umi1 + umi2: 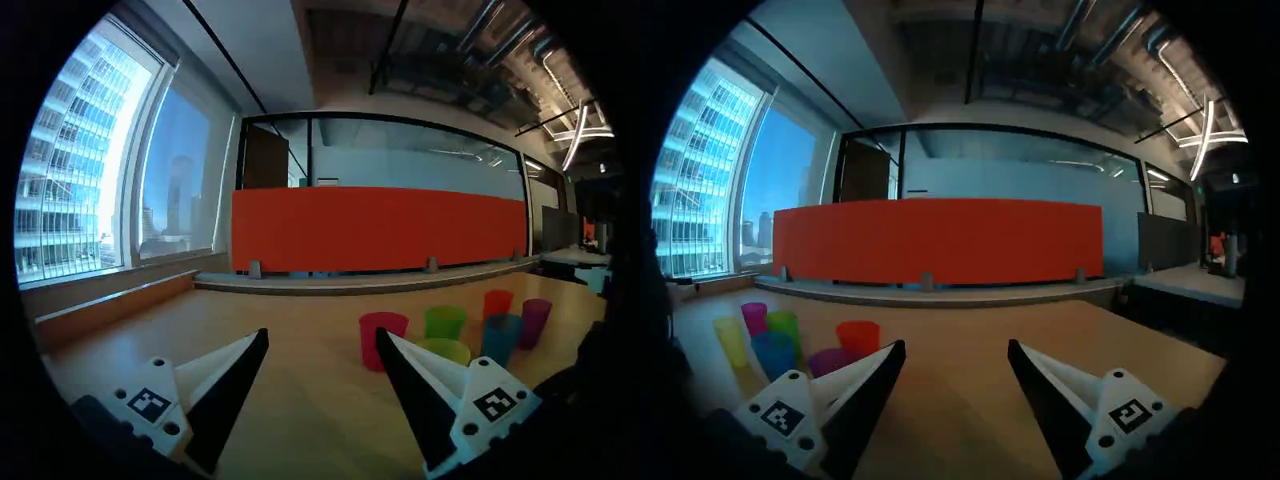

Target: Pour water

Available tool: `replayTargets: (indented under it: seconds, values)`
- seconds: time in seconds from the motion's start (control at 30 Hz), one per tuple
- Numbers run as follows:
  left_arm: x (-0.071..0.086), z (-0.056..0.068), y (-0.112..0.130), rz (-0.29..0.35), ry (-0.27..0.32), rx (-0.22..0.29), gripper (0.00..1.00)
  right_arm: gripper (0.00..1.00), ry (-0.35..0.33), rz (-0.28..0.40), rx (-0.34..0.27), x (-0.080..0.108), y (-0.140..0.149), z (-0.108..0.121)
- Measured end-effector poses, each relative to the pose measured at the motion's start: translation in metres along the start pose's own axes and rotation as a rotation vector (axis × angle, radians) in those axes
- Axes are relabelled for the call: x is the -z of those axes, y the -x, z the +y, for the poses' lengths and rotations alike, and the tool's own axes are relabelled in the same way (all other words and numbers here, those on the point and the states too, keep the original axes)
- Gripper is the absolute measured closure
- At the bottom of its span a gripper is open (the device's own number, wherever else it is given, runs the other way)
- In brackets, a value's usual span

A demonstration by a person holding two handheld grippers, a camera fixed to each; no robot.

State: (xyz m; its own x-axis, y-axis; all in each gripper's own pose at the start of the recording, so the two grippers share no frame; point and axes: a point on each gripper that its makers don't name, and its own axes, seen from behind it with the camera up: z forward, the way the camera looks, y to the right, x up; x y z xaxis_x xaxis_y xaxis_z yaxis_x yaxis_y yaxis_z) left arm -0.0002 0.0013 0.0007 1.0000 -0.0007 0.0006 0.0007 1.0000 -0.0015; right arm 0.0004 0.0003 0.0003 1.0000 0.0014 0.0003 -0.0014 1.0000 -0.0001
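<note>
Left gripper view: the left tool (320, 334) hangs released, jaws wide and nothing between them, over the bare worktop (312, 424). The cups (445, 322) stand bunched to its right, some overlapping from this angle. The likely risk is that they are grouped so tightly a finger going for one could knock over its neighbour. I also cannot tell which cup holds water. No brand or text is readable, only square markers (150, 404) on the fingers.

Right gripper view: the right tool (954, 346) is likewise released and empty. The cups (774, 354) sit to its left, one partly behind its finger, so a blind reach might tip them. No legible writing here either.
</note>
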Motion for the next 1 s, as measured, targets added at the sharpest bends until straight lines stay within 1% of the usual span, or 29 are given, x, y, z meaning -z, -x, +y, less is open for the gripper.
replayTargets:
  seconds: [0.1,0.2,0.37,0.47,0.6,0.7,0.87,1.0]
  values:
    - [-0.004,0.007,0.000,-0.003,0.009,0.005,0.01,0.01,-0.001,-0.001,-0.011,-0.002,-0.004,0.002]
    - [-0.005,0.009,-0.010,-0.001,0.017,0.014,0.01,0.01,-0.013,0.004,-0.022,-0.001,-0.017,0.001]
    - [-0.009,0.007,-0.032,-0.010,0.019,0.013,0.01,0.01,-0.034,-0.012,0.014,0.000,-0.038,-0.001]
    - [-0.011,0.004,-0.048,-0.017,0.018,0.000,0.01,0.01,-0.050,-0.022,0.028,-0.001,-0.051,-0.004]
    - [-0.013,-0.001,-0.073,-0.014,0.019,-0.016,0.01,0.01,-0.075,-0.031,0.011,-0.003,-0.074,-0.009]
    - [-0.015,-0.001,-0.097,-0.011,0.032,-0.021,0.01,0.01,-0.101,-0.036,-0.001,-0.004,-0.095,-0.014]
    - [-0.016,-0.004,-0.137,0.011,0.047,-0.033,0.01,0.01,-0.137,-0.032,0.014,-0.004,-0.132,-0.023]
    - [-0.017,-0.009,-0.163,0.008,0.048,-0.039,0.01,0.01,-0.151,-0.045,0.022,-0.006,-0.156,-0.028]
